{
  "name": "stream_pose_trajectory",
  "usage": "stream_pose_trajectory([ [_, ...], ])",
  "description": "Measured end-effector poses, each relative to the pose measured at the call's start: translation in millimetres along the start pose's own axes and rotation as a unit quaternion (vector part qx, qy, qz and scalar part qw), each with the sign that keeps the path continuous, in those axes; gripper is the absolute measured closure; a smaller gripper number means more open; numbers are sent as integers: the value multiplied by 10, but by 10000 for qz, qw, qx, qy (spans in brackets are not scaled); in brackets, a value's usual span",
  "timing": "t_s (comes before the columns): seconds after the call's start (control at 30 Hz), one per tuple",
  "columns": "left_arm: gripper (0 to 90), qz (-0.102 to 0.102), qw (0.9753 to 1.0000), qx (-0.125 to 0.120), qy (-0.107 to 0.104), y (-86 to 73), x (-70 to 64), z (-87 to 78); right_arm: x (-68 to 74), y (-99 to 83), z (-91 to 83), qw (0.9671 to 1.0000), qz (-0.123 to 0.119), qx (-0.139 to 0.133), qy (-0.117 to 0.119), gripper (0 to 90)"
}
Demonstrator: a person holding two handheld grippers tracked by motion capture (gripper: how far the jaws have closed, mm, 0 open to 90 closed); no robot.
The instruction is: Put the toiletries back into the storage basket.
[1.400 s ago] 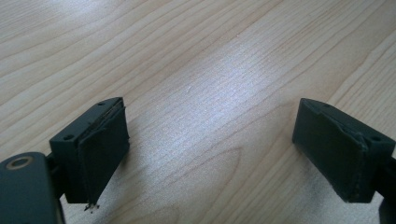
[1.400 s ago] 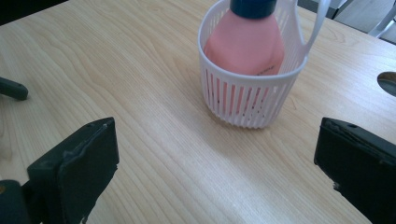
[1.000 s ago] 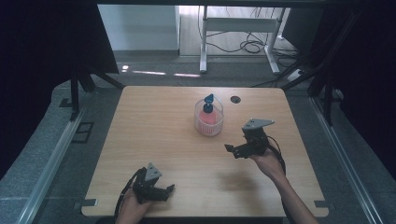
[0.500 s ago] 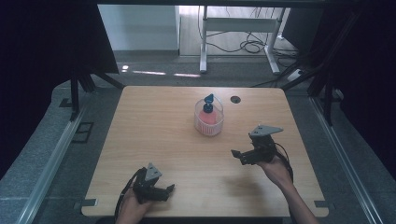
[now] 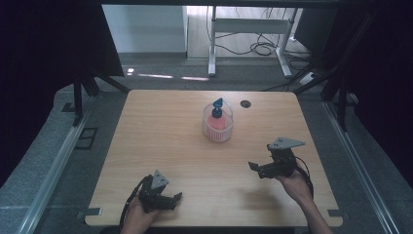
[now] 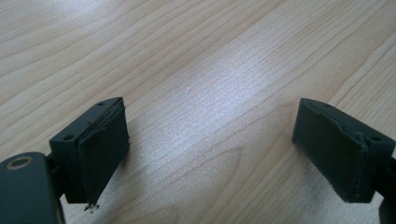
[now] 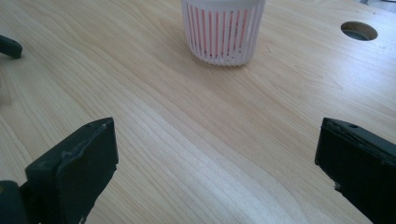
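Just now your right tongs (image 5: 257,169) drew back from the basket (image 5: 217,127) ahead, probably after release; both tongs, left tongs (image 5: 171,200) included, stood apart.

Grey floor (image 5: 44,161); white metal frame (image 5: 246,29), cables (image 5: 258,48) beyond wooden table (image 5: 160,126); dark curtains (image 5: 53,39).

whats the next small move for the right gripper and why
Probably ease the right gripper forward toward the white slatted basket holding the pink bottle. Its jaws stand wide open with nothing between them, the basket sits straight ahead in the right gripper view, and bare table lies between them.
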State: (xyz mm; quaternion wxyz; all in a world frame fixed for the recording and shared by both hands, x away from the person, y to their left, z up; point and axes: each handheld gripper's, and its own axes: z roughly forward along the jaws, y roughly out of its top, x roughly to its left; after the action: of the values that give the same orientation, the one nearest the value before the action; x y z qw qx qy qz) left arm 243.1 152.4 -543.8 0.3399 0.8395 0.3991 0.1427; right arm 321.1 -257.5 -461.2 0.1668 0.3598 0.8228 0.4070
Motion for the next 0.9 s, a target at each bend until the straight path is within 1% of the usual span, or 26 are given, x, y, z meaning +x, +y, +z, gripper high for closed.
stream_pose_trajectory([
  [0.03, 104, 2, 10000, -5, -3, -1, 1, 1, -5, -18, -7, 10000, -17, -4, -17, 0],
  [0.33, 103, 13, 10000, -7, -1, 0, 2, 1, -30, -186, -72, 9999, 94, -10, -82, 0],
  [0.77, 104, 0, 10000, -14, 7, 1, -1, 3, -81, -411, -159, 9995, 224, 17, -244, 0],
  [0.9, 104, 6, 10000, -8, 6, 1, 0, 2, -104, -485, -178, 9991, 264, 35, -324, 0],
])
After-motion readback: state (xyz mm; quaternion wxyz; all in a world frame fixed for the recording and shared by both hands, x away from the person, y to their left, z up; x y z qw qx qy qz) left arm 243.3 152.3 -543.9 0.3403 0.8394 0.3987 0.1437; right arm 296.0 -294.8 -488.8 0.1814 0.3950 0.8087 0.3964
